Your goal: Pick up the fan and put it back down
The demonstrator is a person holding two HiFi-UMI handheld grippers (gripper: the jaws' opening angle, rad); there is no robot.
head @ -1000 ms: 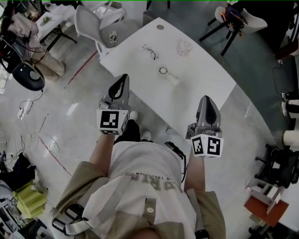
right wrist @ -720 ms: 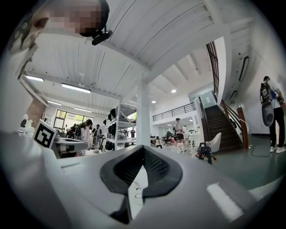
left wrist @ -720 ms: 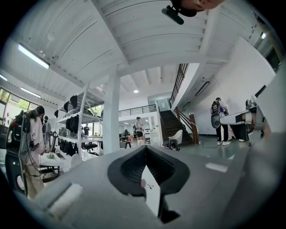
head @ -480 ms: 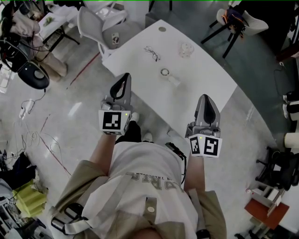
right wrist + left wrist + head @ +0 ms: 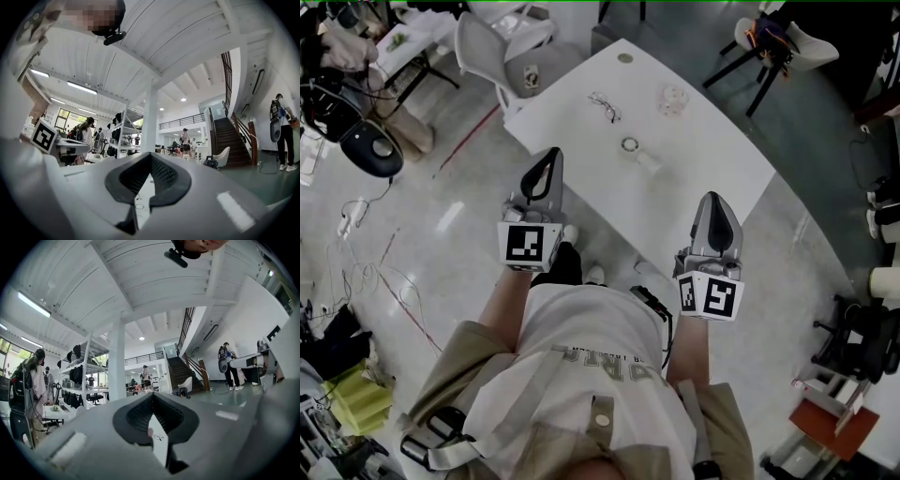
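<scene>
Left gripper (image 5: 549,161): held level over the floor just short of the table edge. Grey shell, ribbed black pads pressed together, nothing between them. Fan (image 5: 641,156): small white ring head on a short handle, lying on the smooth white table (image 5: 712,164), ahead of the 2 grippers. Right gripper (image 5: 715,202): near level, jaws closed, empty.

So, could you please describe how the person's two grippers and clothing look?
Both the left gripper and right gripper are grey, tapering shells with black ribbed pads, each carrying a white cube printed with black square markers. The person wears a light short-sleeved T-shirt with lettering.
</scene>
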